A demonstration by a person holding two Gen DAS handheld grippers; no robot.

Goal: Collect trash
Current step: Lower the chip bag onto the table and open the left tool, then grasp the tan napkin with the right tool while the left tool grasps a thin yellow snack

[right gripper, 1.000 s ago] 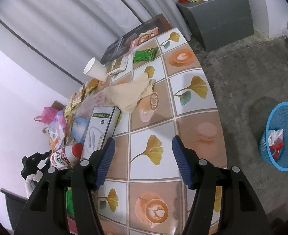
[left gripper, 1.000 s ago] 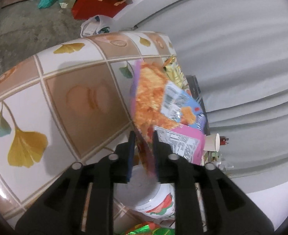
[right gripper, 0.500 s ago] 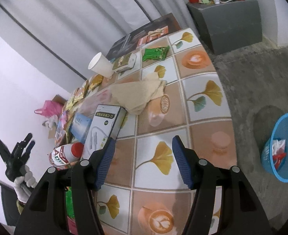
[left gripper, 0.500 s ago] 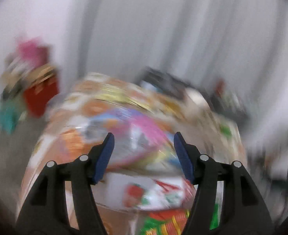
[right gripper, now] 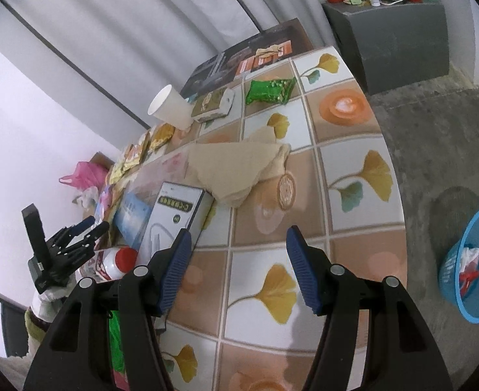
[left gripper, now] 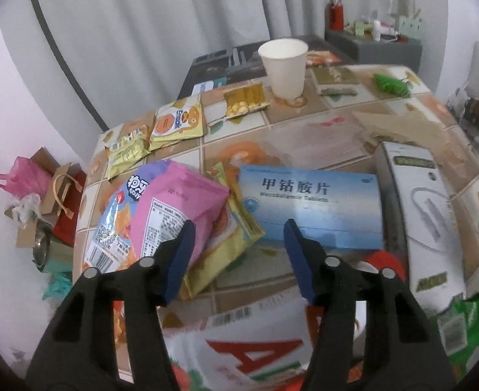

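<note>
1. Hovering above the cluttered end of the tabletop (left gripper: 311,130), the left tool (left gripper: 239,251) has its jaws about half apart and closing; nothing lies between the blue pads (left gripper: 180,254), which touch no object.
2. Pink snack bag (left gripper: 177,202): flat on the tabletop, just behind the left pad in the left wrist view, overlapping a yellow wrapper (left gripper: 232,238).
3. Blue box (left gripper: 314,202): beside the yellow wrapper, behind the right pad, with a white box (left gripper: 425,208) along its far side.
4. Bottle (left gripper: 259,345): white with a red cap, lying directly under the left tool; a green wrapper (left gripper: 467,322) sits at the lower right edge.
5. Paper cup (left gripper: 285,65): upright near the far edge, with small yellow snack packets (left gripper: 177,123) to its left.
6. Right tool (right gripper: 237,267): jaws roughly half apart and empty, held over bare tiles of the tabletop (right gripper: 337,169), touching nothing.
7. Right wrist view: the white box (right gripper: 171,224) sits just behind the left pad; a beige cloth (right gripper: 239,169) lies further back, and a green packet (right gripper: 268,91) near the far corner.
8. Blue basket (right gripper: 467,267): on the floor, well apart from the tabletop, holding some scraps.
9. Left tool (right gripper: 89,228) as seen from the right: at the tabletop's far-left side, above the bottle (right gripper: 115,260).
</note>
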